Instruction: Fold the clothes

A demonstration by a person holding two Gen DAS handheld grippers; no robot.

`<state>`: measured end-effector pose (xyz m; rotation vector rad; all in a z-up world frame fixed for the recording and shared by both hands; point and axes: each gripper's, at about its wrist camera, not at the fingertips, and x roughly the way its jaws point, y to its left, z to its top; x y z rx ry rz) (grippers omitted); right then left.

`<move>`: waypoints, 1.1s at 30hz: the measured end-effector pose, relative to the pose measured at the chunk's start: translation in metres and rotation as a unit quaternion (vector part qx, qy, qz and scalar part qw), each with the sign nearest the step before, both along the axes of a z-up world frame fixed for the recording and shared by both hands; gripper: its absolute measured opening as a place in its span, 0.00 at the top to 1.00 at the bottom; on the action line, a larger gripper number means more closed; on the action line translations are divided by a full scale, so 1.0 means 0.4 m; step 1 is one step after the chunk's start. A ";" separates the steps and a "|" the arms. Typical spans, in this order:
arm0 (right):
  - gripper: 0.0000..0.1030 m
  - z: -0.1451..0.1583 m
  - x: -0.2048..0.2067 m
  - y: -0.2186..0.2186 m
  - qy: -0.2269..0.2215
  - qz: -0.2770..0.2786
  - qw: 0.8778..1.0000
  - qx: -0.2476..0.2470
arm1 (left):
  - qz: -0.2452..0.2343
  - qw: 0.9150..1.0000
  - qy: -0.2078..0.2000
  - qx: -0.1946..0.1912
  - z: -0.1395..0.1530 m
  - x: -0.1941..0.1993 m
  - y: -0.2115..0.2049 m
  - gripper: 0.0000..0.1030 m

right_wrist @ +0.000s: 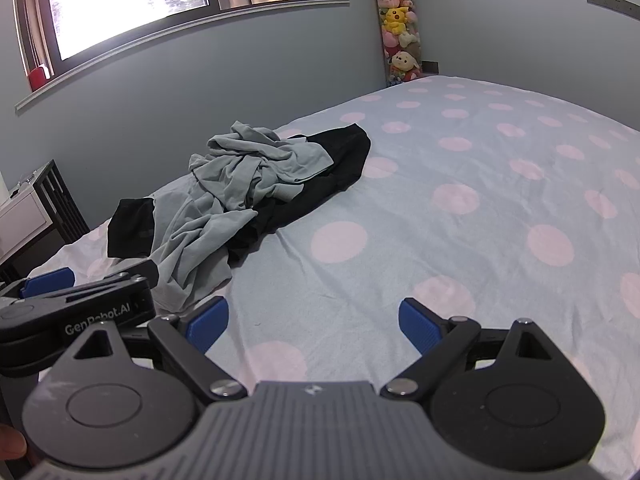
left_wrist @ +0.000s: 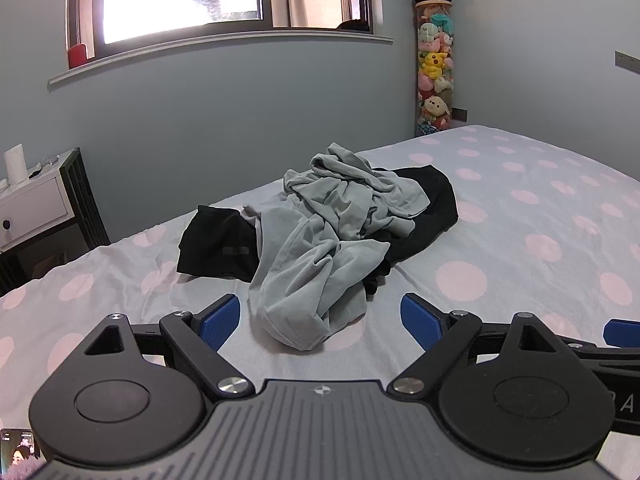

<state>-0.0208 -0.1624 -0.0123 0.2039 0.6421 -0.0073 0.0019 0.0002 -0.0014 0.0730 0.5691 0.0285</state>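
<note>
A pale blue bed (left_wrist: 520, 216) with pink dots carries a crumpled soft grey garment (left_wrist: 320, 232) heaped over a black garment (left_wrist: 218, 246) mid-bed. Left gripper (left_wrist: 320, 322) and right gripper (right_wrist: 312, 324) hover nearby, ribbed blue-padded jaws spread, empty.

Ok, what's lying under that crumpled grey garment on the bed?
Black clothing sticks out from under the grey garment on both sides. How many black pieces there are is hidden.

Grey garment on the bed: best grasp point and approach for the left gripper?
Take the grey garment by its rounded near end, which lies flat on the bed right ahead of the open left gripper. Come in low from the near side; farther back it is tangled over the black garment.
</note>
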 end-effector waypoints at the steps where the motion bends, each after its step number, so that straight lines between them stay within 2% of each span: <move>1: 0.09 0.000 0.000 0.000 0.000 0.000 1.000 0.000 | 0.000 1.000 0.000 -0.001 0.000 0.000 0.001 0.14; 18: 0.09 0.007 0.015 0.000 -0.003 0.011 1.000 -0.007 | -0.006 1.000 -0.003 0.000 0.013 0.011 -0.002 0.15; 25: 0.09 0.054 0.073 -0.018 -0.019 0.015 0.999 -0.034 | -0.035 0.998 0.009 -0.050 0.059 0.062 0.028 0.15; 27: 0.09 0.068 0.095 -0.020 -0.022 0.019 0.999 -0.044 | -0.035 0.998 -0.001 -0.048 0.078 0.085 0.032 0.15; 33: 0.09 0.081 0.163 -0.008 -0.017 0.043 0.996 -0.077 | -0.055 0.998 -0.012 -0.007 0.115 0.195 0.023 0.15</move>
